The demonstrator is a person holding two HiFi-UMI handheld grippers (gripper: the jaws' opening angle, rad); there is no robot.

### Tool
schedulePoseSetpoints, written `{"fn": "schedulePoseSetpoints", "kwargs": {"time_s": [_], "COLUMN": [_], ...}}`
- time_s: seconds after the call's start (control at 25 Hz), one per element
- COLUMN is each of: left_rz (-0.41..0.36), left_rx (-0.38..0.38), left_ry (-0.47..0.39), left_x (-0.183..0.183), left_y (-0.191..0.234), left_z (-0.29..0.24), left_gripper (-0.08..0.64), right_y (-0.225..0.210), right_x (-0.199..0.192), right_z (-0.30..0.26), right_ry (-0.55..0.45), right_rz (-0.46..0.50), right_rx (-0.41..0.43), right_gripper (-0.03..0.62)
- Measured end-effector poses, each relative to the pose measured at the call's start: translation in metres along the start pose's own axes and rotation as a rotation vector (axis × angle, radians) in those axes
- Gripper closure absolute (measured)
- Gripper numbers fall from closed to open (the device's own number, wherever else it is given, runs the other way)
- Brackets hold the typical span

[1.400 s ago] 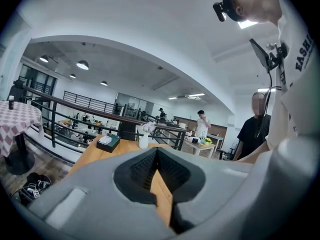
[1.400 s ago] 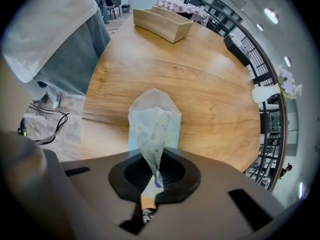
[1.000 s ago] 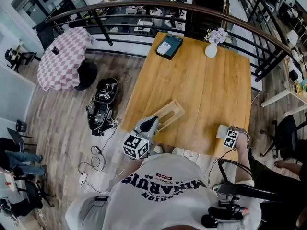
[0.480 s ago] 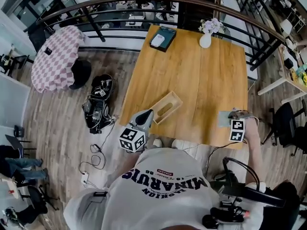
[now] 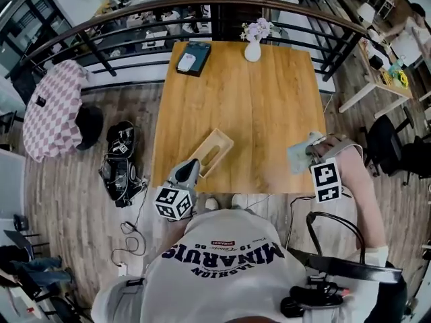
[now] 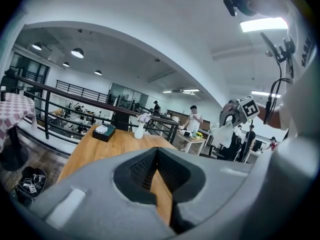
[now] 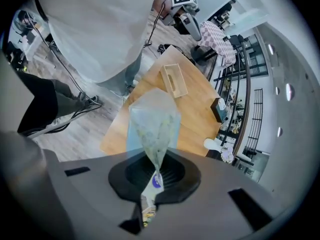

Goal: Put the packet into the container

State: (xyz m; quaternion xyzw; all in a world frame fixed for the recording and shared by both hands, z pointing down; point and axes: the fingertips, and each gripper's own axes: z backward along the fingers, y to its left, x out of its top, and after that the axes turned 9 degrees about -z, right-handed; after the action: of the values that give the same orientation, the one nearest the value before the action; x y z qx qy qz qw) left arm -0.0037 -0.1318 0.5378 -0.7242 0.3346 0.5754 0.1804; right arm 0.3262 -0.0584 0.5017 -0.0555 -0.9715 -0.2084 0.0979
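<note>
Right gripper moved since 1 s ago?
Yes. The right gripper, shut on the packet, has come up off the table toward the camera: it looks bigger beside the table's near right corner.

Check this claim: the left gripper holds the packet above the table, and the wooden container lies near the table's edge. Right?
No: the right gripper holds the packet, as the right gripper view shows; the left gripper is empty. The packet is above the table, the wooden container near its edge.
</note>
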Motion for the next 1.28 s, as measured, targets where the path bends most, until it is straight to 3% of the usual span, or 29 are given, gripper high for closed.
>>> {"fn": "schedulePoseSetpoints", "kwargs": {"time_s": [0.32, 0.84, 1.28], "left_rz": [0.007, 0.05, 0.083], "left_rx": [0.028, 0.122, 0.197], "left_ry": [-0.011, -0.034, -0.034], "left_x": [0.006, -0.003, -0.017], "left_y": [0.013, 0.046, 0.064], "left_z": [0.004, 0.031, 0.055], "left_gripper": [0.561, 0.561, 0.561], "right_y": [-0.008, -0.062, -0.079], "right_x": [0.013, 0.156, 0.19], "right_z": [0.005, 0.003, -0.008], "right_ry": [-0.002, -0.23, -0.269], "right_rz": [0.059, 0.302, 0.36], "right_rx": [-0.028, -0.094, -0.057], "right_gripper": [0.583, 0.583, 0.583]}}
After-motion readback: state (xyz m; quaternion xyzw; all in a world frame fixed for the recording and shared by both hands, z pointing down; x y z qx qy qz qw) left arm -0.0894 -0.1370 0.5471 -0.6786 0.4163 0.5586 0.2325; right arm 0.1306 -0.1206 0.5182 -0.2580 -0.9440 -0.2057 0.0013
